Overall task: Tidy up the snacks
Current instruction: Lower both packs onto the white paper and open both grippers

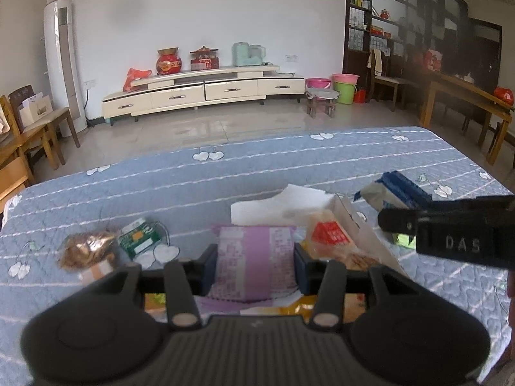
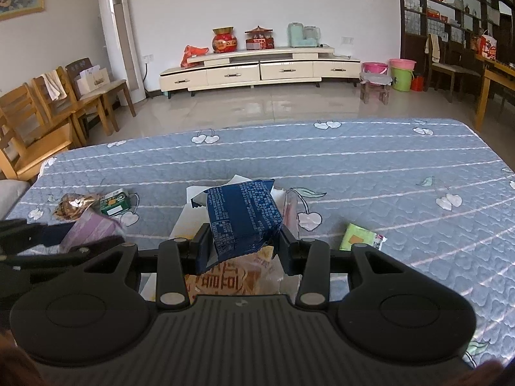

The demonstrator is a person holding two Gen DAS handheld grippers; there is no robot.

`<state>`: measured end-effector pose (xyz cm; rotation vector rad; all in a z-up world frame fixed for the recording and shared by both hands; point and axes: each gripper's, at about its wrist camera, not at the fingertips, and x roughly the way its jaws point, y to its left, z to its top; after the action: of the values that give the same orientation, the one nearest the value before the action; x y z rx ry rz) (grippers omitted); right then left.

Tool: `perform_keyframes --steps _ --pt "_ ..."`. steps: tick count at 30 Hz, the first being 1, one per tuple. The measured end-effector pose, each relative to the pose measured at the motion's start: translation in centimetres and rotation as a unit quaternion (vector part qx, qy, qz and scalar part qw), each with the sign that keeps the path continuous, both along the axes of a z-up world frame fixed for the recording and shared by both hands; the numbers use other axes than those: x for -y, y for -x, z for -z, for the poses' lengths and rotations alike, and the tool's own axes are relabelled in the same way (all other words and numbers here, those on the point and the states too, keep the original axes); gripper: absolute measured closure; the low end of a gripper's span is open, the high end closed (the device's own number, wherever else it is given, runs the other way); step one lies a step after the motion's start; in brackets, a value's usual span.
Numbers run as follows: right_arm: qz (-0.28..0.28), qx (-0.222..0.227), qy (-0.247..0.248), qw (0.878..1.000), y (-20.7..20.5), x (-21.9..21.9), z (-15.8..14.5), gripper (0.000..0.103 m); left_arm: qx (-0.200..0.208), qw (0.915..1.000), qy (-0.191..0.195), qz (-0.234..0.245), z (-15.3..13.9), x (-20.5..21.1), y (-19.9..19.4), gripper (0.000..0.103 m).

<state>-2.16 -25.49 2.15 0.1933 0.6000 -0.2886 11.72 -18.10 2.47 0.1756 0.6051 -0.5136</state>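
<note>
While a blue quilted bedspread [image 2: 354,167] fills both views, the left gripper [image 1: 255,259] clamps a purple snack packet [image 1: 254,257] between its fingers above a white paper box [image 1: 276,207]. Beside it, the right gripper [image 2: 245,241] clasps a dark blue packet [image 2: 243,215]. Small green packets [image 2: 360,241] lie loose nearby.

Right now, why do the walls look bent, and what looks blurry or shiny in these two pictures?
Both views are fisheye, so straight edges bow: the air conditioner leans in the left wrist view, and the bed edge curves in both. The black body of each hand-held gripper, close to the lens, is soft. Left wrist view: the right side by the dark shelves looks hazy. Right wrist view: daylight glares off the floor tiles.
</note>
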Motion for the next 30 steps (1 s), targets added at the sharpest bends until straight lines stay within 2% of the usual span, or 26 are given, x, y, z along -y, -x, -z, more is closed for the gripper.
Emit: perform_keyframes --steps 7,13,17,19,20,21,22,24,30 --pt "-0.001 -0.009 0.003 1.0 -1.8 0.9 0.2 0.051 -0.007 1.0 -0.002 0.006 0.4 1.4 -2.7 0.057" --pt "-0.001 -0.021 0.002 1.0 -3.2 1.8 0.7 0.051 -0.037 0.9992 0.013 0.01 1.5 2.3 -5.5 0.057" --pt "0.0 -0.021 -0.002 1.0 -4.3 2.1 1.0 0.05 -0.073 0.9959 0.047 0.025 2.2 2.9 -7.4 0.055" --pt "0.007 -0.017 -0.005 1.0 -4.5 2.2 1.1 0.043 -0.085 0.994 0.061 0.031 2.4 3.2 -7.9 0.055" --pt "0.014 -0.014 -0.004 1.0 -4.5 2.2 1.0 0.032 -0.078 0.9945 0.063 0.03 2.5 3.3 -8.0 0.049" --pt "0.018 -0.012 -0.003 1.0 -4.4 2.2 0.9 0.03 -0.077 0.9946 0.063 0.029 2.5 3.3 -8.0 0.045" --pt "0.02 -0.011 -0.003 1.0 -4.2 2.1 0.8 0.029 -0.081 0.9941 0.066 0.028 2.6 3.2 -8.0 0.041" --pt "0.021 -0.009 0.0 1.0 -3.7 1.9 0.5 0.028 -0.08 0.9938 0.073 0.027 2.5 2.9 -7.9 0.041" --pt "0.018 0.004 0.021 1.0 -2.3 0.5 -0.9 0.027 -0.051 0.9974 0.05 0.002 1.4 1.4 -6.7 0.034"
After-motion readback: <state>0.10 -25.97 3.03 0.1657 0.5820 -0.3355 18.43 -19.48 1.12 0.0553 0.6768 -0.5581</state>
